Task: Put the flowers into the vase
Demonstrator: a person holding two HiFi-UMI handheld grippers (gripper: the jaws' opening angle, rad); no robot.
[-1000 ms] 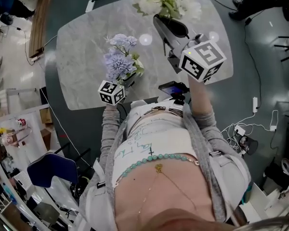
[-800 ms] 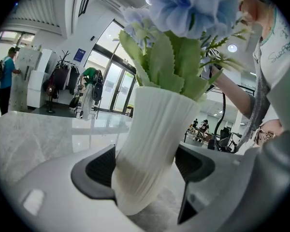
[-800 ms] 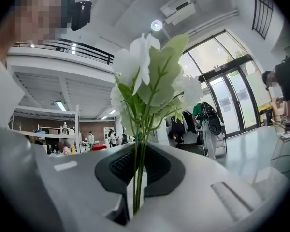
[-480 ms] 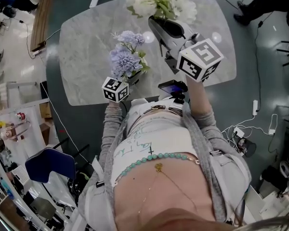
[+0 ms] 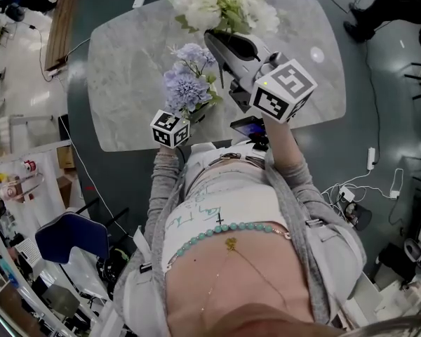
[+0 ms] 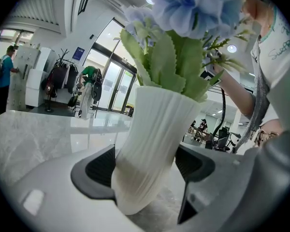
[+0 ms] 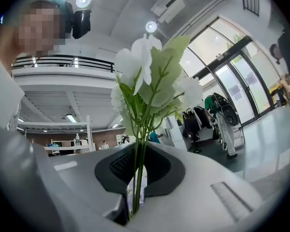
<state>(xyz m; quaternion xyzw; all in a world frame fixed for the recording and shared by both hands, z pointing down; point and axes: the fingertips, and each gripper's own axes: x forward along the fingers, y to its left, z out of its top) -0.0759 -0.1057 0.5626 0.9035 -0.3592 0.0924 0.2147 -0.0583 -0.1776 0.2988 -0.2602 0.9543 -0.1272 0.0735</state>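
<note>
Grey marble table (image 5: 126,69) on a dark floor (image 5: 379,83); blue chair (image 5: 67,239) at left, white cables (image 5: 344,192) at right

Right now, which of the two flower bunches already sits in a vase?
The blue-purple flower bunch: it stands in the white ribbed vase clamped by the left tool. The white flower bunch is held by its stems in the right tool.

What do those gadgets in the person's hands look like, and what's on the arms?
Each is a smooth pale grey shell, the left gripper and right gripper alike, with two broad jaws lined with dark pads. Each carries a white cube printed with black square markers. Long grey sleeves cover both arms.
</note>
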